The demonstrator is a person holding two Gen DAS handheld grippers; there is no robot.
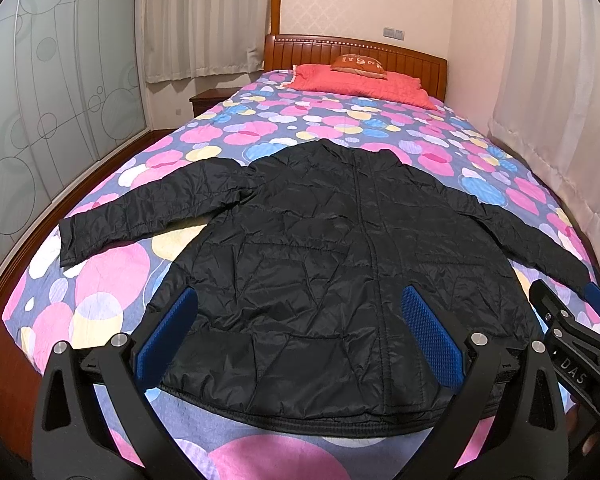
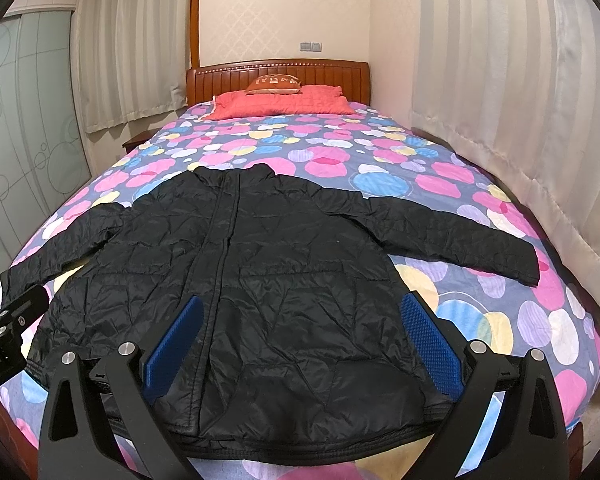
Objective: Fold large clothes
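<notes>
Both your left claw (image 1: 298, 334) and right claw (image 2: 300, 338) gape wide, empty; the black quilted puffer jacket (image 1: 324, 248) ahead looks light, slippery, so pinch its hem.

A black quilted jacket (image 1: 320, 248) lies spread flat across the near half of a bed with a pink-and-blue circle-patterned cover (image 1: 112, 280). Open cover lies beside both sleeves and beyond the collar. White curtains (image 2: 500, 120) hang close along the bed's right edge. Both claws gape above the hem.
</notes>
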